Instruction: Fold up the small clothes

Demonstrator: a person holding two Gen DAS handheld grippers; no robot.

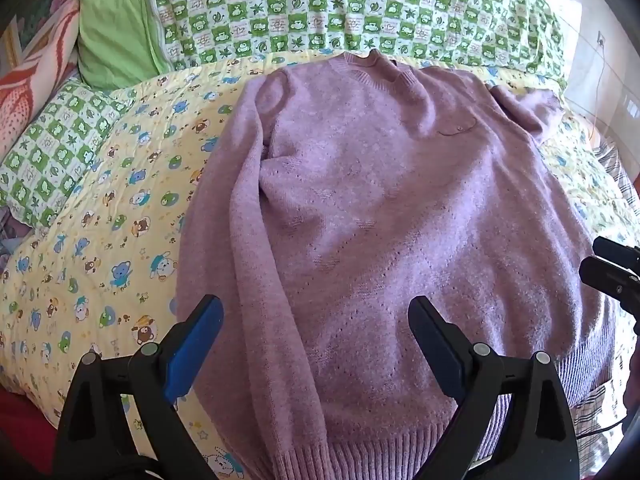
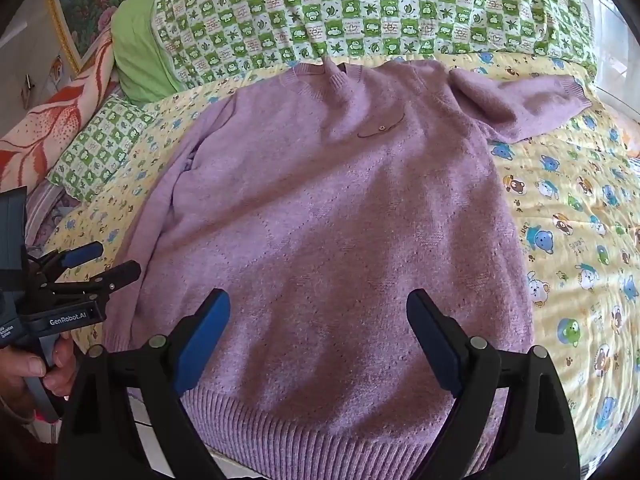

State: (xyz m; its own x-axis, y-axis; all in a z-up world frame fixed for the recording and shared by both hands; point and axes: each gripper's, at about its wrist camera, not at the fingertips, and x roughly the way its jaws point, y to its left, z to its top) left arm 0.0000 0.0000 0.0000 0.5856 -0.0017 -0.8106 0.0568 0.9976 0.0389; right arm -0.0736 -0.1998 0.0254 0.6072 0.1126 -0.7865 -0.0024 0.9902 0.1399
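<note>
A lilac knitted sweater (image 1: 380, 208) lies flat, front up, on a yellow cartoon-print quilt, collar at the far end and ribbed hem near me; it also shows in the right wrist view (image 2: 340, 220). Its left sleeve (image 1: 224, 208) lies straight along the body. Its right sleeve (image 2: 528, 100) is spread out to the right. My left gripper (image 1: 316, 312) is open and empty above the hem's left part. My right gripper (image 2: 318, 308) is open and empty above the hem's middle. Each gripper shows at the edge of the other's view: the right one (image 1: 612, 268), the left one (image 2: 104, 260).
A green checked quilt (image 1: 340, 4) and a green pillow (image 1: 116, 28) lie beyond the collar. A pink-orange blanket (image 1: 36, 72) is at the far left. The yellow quilt (image 2: 580, 220) extends right of the sweater. The bed edge runs under the hem.
</note>
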